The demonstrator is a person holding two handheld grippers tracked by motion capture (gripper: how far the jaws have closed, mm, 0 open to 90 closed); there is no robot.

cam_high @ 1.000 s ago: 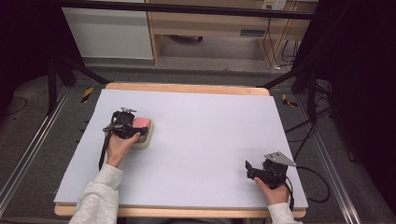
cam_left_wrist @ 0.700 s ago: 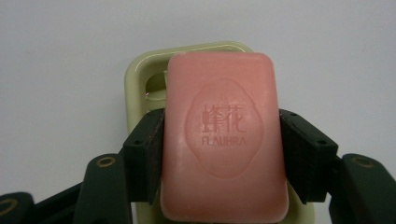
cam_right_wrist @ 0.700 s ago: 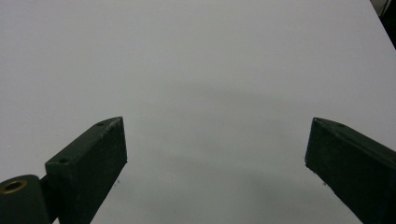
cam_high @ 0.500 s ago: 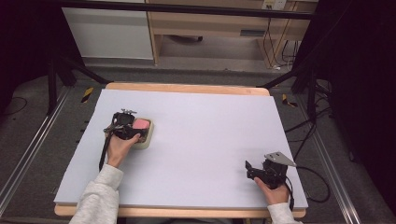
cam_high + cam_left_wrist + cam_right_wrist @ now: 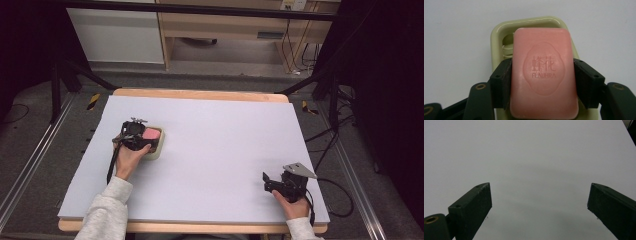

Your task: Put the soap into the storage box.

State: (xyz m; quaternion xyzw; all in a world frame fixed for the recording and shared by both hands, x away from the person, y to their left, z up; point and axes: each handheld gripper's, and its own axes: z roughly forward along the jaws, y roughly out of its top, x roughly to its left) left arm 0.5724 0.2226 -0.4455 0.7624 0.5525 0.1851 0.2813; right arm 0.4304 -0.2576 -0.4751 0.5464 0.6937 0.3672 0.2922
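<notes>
At the near right corner of the white table (image 5: 215, 150), the right gripper (image 5: 267, 180) was held low by the person's right hand (image 5: 290, 205), with its grey three-cornered plate on top and its cable trailing off the table's right edge. In the right gripper view, its two black jaws were seen spread wide apart, with nothing between them but bare white surface (image 5: 531, 157).

Farther off and to the left, the left gripper (image 5: 543, 75) was held by the left hand (image 5: 129, 160), from which a pale grey sleeve (image 5: 105, 210) ran back to the near edge. In the left gripper view, the jaws were seen closed against the two long sides of a pink soap bar (image 5: 544, 72), one pad pressed to each side at about the bar's middle. An oval was stamped into the bar's upper face, with characters and the letters FLAUHRA inside it. The bar was placed over a pale green soap dish (image 5: 499, 32), whose rim was seen around its far end and left side; whether the bar was resting in the dish or raised slightly above it could not be told. In the high view, the dish (image 5: 159, 150) was seen standing on the left half of the table, well apart from the right gripper.

Beyond the far edge of the table, a wooden cabinet (image 5: 225, 30) and a white panel (image 5: 117, 35) were seen on the floor.
</notes>
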